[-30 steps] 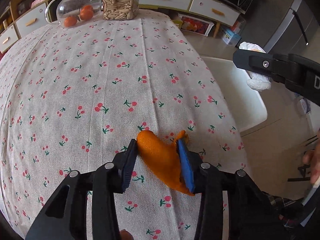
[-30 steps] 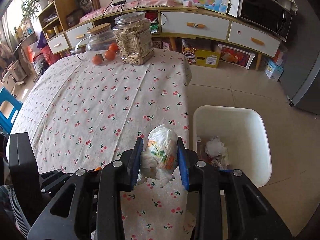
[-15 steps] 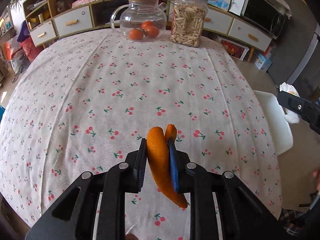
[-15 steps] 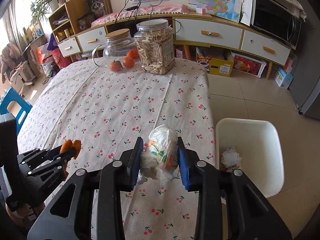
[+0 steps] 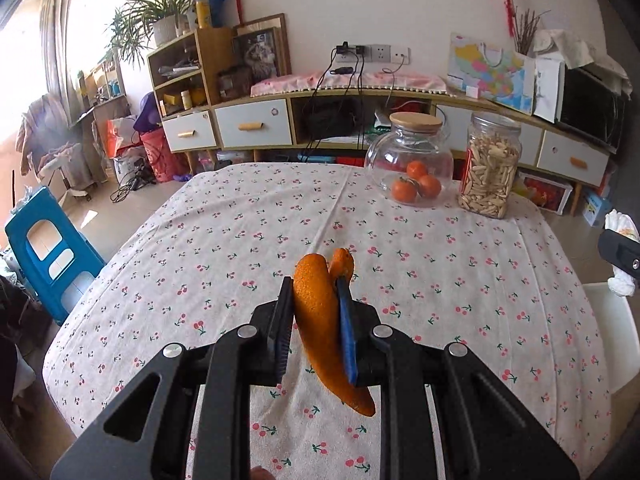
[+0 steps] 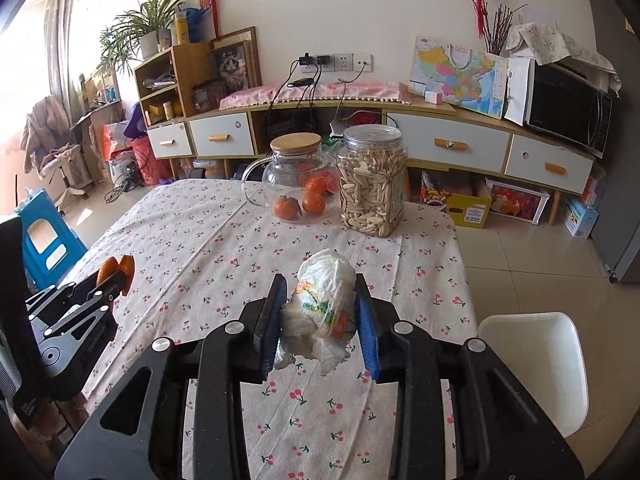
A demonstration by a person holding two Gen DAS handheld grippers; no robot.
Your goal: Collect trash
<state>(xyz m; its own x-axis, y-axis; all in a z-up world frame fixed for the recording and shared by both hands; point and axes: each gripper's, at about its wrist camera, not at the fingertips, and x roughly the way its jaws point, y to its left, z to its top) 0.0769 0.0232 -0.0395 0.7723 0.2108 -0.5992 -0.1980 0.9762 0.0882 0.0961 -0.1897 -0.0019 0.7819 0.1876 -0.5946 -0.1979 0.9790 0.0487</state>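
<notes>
Left tool (image 5: 314,300): narrow, clamped on a strip of orange peel (image 5: 320,320). The peel stands nearly upright between the two pads, its curled top above them and its pointed lower end hanging free below. Held in the air above the near part of the counter (image 5: 224,248), not touching the cloth. In the right wrist view this tool shows at the left edge (image 6: 114,276), the peel's tip (image 6: 122,266) poking out of it.

Right tool (image 6: 320,304): narrow, clamped on a crumpled white plastic wrapper (image 6: 324,300) with a coloured print. The wad bulges above and below the pads. Held in the air over the counter near its right edge.

Bin (image 6: 532,360): white plastic, on the floor just beside the counter's right edge, open top. Its contents cannot be made out here.

Counter: covered with a pale cloth printed with small red cherries.

Far right corner of the counter: a glass jug (image 6: 298,184) with a wooden lid, three small oranges inside; a clear jar (image 6: 372,188) full of pale seeds just beside it, to its right.

Floor left of the counter: a blue plastic stool (image 5: 48,248).

Back wall: a long low cabinet (image 6: 440,144) with white drawers.
</notes>
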